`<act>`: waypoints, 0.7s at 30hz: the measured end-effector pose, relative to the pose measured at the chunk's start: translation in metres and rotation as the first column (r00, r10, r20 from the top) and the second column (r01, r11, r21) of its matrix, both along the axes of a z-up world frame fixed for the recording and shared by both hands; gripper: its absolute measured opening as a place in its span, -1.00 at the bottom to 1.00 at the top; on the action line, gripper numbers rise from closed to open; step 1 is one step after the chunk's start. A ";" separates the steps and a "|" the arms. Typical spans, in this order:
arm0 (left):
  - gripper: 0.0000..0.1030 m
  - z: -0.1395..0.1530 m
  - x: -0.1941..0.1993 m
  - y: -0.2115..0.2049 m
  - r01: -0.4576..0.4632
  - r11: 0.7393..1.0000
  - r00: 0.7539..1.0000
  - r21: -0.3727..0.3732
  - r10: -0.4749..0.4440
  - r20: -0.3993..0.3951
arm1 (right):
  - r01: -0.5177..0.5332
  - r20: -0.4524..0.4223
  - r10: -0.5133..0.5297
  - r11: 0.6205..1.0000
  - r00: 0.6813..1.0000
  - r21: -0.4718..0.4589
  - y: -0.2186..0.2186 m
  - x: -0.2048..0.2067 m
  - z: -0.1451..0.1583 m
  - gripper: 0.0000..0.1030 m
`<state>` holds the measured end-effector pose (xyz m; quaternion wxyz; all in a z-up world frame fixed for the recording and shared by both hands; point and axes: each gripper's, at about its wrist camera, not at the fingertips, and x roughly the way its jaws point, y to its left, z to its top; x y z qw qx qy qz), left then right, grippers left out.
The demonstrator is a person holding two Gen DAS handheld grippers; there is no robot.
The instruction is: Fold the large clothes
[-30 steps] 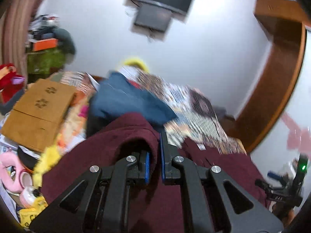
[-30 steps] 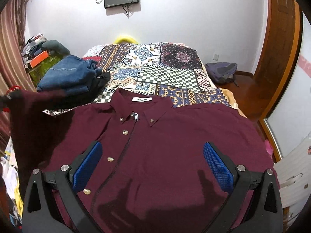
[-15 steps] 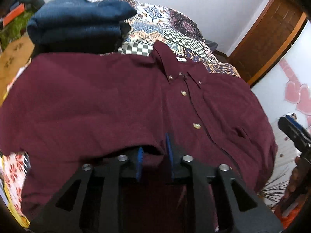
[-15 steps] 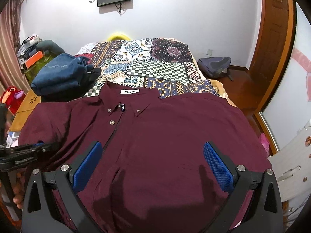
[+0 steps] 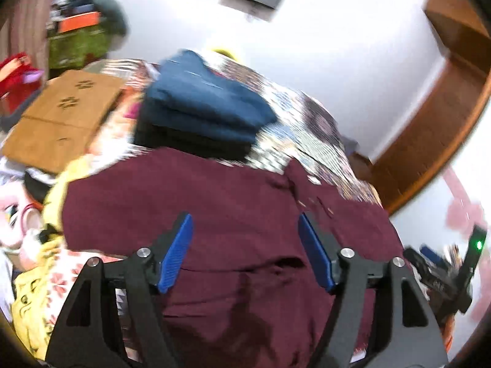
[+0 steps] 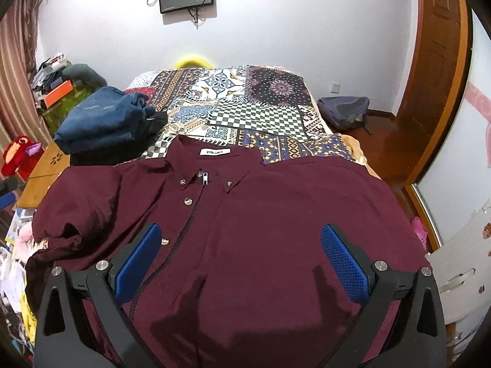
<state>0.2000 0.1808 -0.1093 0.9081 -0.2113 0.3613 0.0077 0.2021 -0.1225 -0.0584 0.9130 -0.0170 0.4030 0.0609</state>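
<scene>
Lying: maroon shirt [image 6: 260, 230] spread flat across the near end of the bed [image 6: 254, 116], collar toward the far edge.
Right gripper [image 6: 242, 263]: jaws wide apart above the shirt front, gripping nothing.
Left gripper [image 5: 245, 245]: jaws opening over the shirt's left side, no cloth pinched between the blue pads [image 5: 176, 253].
Collar label [image 6: 214, 152]: white tag, lettering too small to read surely.
Far left corner: folded blue clothes [image 6: 104, 119].

motion blur is smearing the whole left wrist view, its white wall [image 5: 337, 46] glaring; the right wrist view is staying sharp, evenly lit, fisheye bending dark corners.
</scene>
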 end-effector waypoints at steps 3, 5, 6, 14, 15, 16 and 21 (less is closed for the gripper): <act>0.44 -0.014 -0.004 0.037 -0.096 0.995 0.995 -0.022 0.095 -0.038 | -0.008 -0.007 0.008 1.000 1.000 -0.015 0.006 0.003 -0.002 1.00; 0.44 -0.033 -0.008 0.062 -0.148 0.987 0.986 -0.067 0.143 -0.082 | -0.013 -0.014 0.013 1.000 1.000 -0.026 0.011 0.005 -0.005 1.00; 0.44 -0.042 -0.010 0.071 -0.173 0.981 0.981 -0.087 0.164 -0.104 | -0.016 -0.017 0.016 0.999 1.000 -0.031 0.013 0.006 -0.006 1.00; 0.44 -0.126 -0.021 0.121 -0.288 0.898 0.944 -0.334 0.207 -0.257 | -0.039 -0.041 0.036 0.997 0.999 -0.062 0.029 0.016 -0.013 1.00; 0.44 -0.133 -0.019 0.123 -0.290 0.888 0.943 -0.358 0.202 -0.263 | -0.042 -0.043 0.039 0.997 0.998 -0.065 0.031 0.016 -0.014 1.00; 0.44 -0.140 -0.016 0.126 -0.288 0.877 0.944 -0.385 0.193 -0.266 | -0.045 -0.045 0.041 0.997 0.998 -0.070 0.032 0.017 -0.014 1.00; 0.44 -0.153 0.002 0.129 -0.305 0.864 0.936 -0.401 0.195 -0.292 | -0.048 -0.051 0.043 0.994 0.998 -0.099 0.034 0.019 -0.018 1.00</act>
